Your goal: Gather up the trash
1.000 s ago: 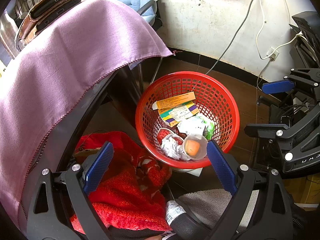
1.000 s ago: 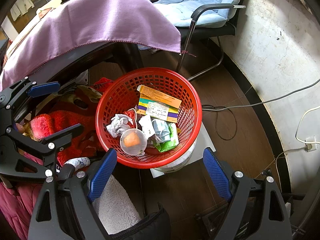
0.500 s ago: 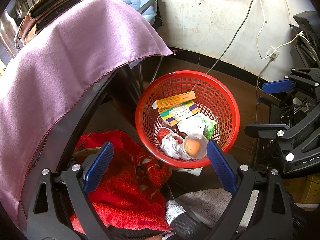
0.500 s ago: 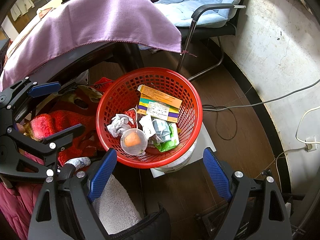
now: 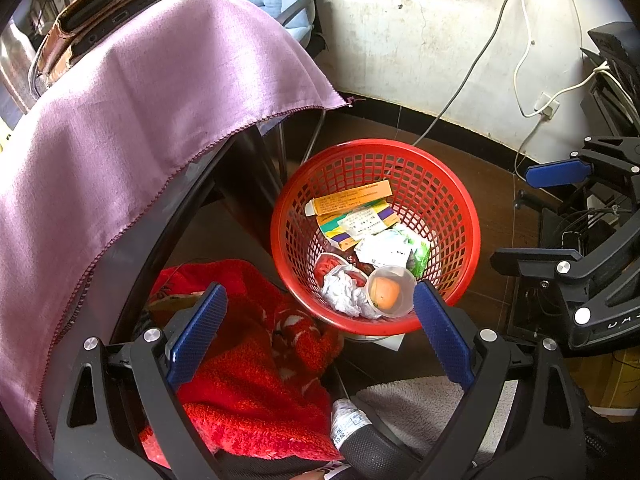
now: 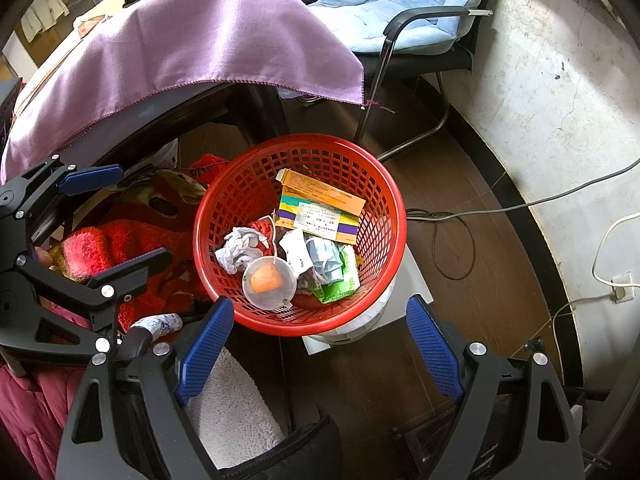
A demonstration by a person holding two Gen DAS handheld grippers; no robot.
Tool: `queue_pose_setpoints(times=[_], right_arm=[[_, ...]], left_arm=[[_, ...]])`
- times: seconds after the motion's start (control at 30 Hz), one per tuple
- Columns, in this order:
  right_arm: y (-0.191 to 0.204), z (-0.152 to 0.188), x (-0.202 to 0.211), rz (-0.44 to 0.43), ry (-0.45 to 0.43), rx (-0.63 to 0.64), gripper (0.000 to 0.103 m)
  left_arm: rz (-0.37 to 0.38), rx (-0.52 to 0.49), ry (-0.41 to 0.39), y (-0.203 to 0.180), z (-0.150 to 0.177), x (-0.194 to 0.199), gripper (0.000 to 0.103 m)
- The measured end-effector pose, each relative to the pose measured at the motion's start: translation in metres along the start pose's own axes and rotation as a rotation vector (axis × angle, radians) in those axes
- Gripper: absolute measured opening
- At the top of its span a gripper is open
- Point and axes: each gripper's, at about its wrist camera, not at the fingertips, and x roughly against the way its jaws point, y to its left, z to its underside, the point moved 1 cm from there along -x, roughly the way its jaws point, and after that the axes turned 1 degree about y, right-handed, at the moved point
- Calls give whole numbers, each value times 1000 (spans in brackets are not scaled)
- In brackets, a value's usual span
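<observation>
Nothing had changed since a second earlier: the left gripper (image 5: 318,322) and right gripper (image 6: 320,338) stayed wide and empty above the red basket (image 6: 384,208). The trash (image 6: 316,220) lay inside it.

The red basket (image 5: 460,216) hides its own base, and the white thing under it (image 6: 352,330) shows only at about 5 o'clock, too little to name. In the right wrist view the crumpled paper (image 6: 236,248) and clear cup (image 6: 269,282) cover the trash beneath; print on the yellow box (image 6: 320,194) is too small to read. At 10 o'clock the purple cloth (image 5: 140,120) conceals most of the table. The red blanket (image 5: 248,380) is cut off at 6 o'clock.
</observation>
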Motion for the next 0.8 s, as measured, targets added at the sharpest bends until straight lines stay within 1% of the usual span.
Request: queue_pose_setpoints(times=[0.6, 0.8], right_arm=[[-1, 0, -1, 0, 0, 0, 86], [0, 0, 0, -1, 0, 0, 86]], left_arm=[[1, 2, 1, 0, 0, 0, 91], [18, 16, 11, 3, 4, -1, 91]])
